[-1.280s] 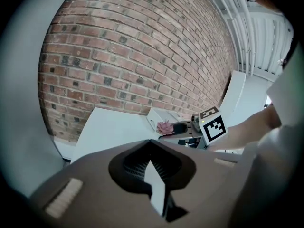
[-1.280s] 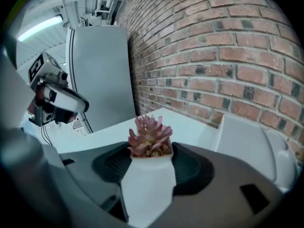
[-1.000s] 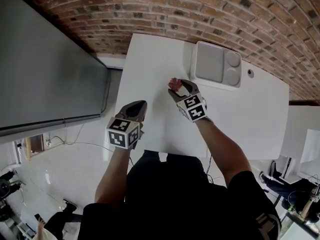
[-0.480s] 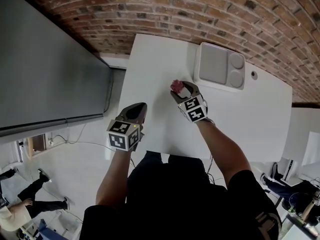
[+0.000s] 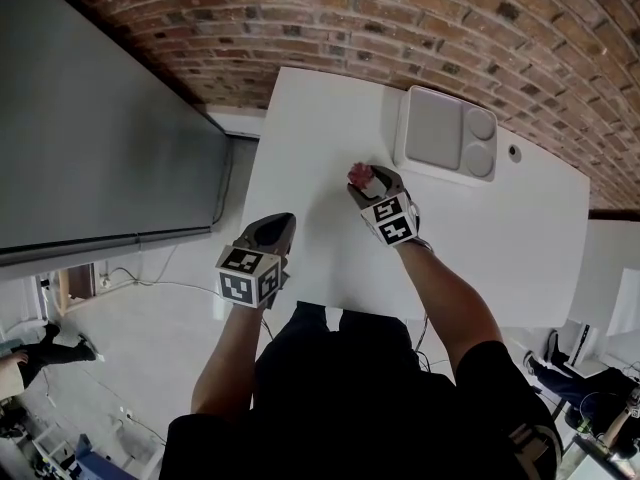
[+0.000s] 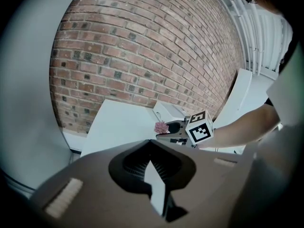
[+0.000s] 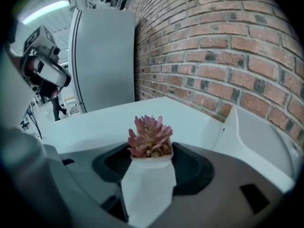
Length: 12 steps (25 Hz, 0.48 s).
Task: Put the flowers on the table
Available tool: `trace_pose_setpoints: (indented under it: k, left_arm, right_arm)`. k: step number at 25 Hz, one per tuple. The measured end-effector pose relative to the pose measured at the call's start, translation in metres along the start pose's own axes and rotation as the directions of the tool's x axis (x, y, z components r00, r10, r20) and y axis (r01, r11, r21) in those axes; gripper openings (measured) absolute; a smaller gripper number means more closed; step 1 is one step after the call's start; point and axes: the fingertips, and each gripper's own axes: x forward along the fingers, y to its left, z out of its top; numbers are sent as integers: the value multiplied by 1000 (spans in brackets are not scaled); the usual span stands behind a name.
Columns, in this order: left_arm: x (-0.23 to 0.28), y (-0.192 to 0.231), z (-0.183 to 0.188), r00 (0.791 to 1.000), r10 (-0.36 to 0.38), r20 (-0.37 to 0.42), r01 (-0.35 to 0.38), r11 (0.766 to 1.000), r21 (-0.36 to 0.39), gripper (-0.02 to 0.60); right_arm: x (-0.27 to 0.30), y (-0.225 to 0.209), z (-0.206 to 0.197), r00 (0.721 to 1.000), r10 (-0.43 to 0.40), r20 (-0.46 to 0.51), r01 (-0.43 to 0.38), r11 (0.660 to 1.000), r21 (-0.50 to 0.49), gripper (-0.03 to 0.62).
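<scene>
Head view: the right gripper point(image 5: 368, 180) carries a small pink succulent in a white paper-wrapped pot point(image 5: 358, 174) over the white rectangular table point(image 5: 310, 138). It sits slightly nearer the pale grey moulded tray point(image 5: 432, 128) than a second ago.
Change: small. Over the last second the right gripper drifted a little toward the tray and the brick wall, and the left gripper point(image 5: 275, 225) kept its place near the table's near left edge.
Right gripper view: the jaws pinch the white pot point(image 7: 147, 175) on both sides. The pink rosette point(image 7: 149, 137) stands upright above them, and bare tabletop point(image 7: 109, 122) lies beyond.
Left gripper view: the jaws meet at their tips with nothing between them. The other gripper point(image 6: 173, 129) and its plant point(image 6: 161, 127) show further out over the table.
Flower's place: still held in the right gripper above the table and just short of the tray. Whether the pot's base touches the surface cannot be told.
Meaning for the task: the carry looks nearly over, as the plant now hangs above clear tabletop. Probably what remains is to lower it until the base rests flat, then part the jaws.
Risk: the paper pot may tip if it is let go while tilted.
</scene>
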Motion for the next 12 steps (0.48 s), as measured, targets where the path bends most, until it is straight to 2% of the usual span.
trace_pose_setpoints:
  k: [8, 12]
  left_arm:
    - [-5, -3, -2, 1000, -13, 6, 13, 1000, 1, 9]
    - [-10, -7, 6, 999, -28, 32, 28, 1000, 7, 9]
  right_arm:
    - [-9, 1, -5, 1000, 8, -21, -7, 1000, 5, 257]
    - [-31, -3, -4, 999, -37, 2, 36, 996, 81, 272]
